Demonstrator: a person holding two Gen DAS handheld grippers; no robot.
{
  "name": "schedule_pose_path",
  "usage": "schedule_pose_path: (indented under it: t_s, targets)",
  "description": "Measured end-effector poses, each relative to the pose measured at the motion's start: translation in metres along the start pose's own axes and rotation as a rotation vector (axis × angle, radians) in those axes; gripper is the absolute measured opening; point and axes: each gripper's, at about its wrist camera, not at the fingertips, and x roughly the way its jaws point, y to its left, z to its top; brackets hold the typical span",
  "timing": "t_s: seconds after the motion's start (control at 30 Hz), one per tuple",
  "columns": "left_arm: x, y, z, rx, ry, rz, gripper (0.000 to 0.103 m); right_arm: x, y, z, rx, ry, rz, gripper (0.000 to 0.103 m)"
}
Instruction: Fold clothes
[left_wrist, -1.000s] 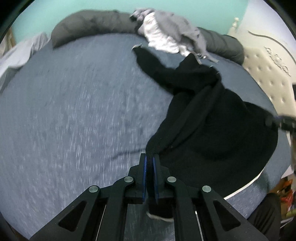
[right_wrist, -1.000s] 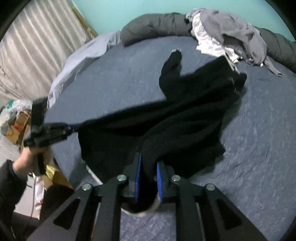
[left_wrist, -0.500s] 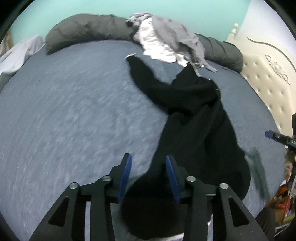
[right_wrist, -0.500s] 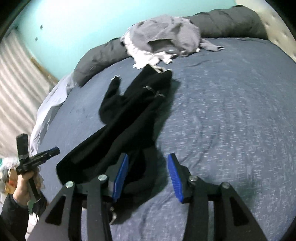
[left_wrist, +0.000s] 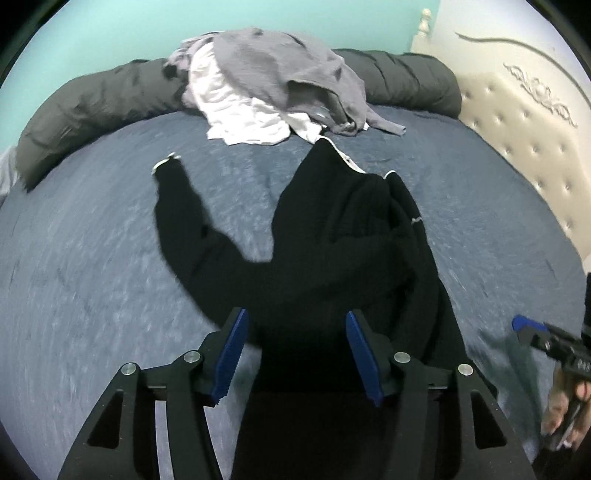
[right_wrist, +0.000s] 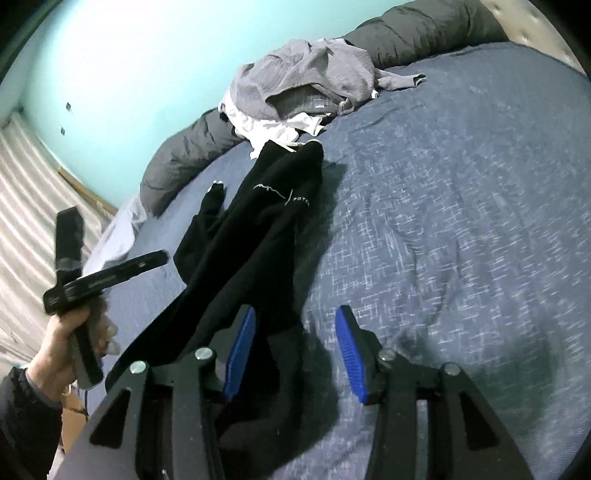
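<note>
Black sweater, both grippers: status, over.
Left gripper opening, right gripper open, neither gripping. Black sweater loose on bed, sleeve splayed. Clothes pile beyond its collar.

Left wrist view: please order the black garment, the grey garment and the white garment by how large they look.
1. black garment, though it lies nearest the camera
2. grey garment
3. white garment, partly covered by the grey one, so its true size is unsure
</note>
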Motion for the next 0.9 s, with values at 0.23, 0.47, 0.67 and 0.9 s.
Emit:
schedule_pose_path:
  t_s: [0.23, 0.47, 0.67, 0.9]
  targets:
    - [0.034, -0.008, 0.018, 0.084, 0.005, -0.001, 0.062, 0.012, -0.016, -0.02, 0.009, -0.044, 0.002, 0.046]
    - [0.056, -0.017, 0.015, 0.152, 0.033, -0.038, 0.017, 0.023, -0.022, -0.027, 0.041, -0.021, 0.029, 0.046]
    - [0.021, 0.0, 0.018, 0.131, -0.038, 0.009, 0.007, 0.018, -0.025, -0.027, 0.04, -0.036, 0.038, 0.046]
    - [-0.064, 0.098, 0.027, -0.037, -0.145, 0.166, 0.006, 0.014, -0.024, -0.025, 0.034, -0.05, 0.04, 0.046]
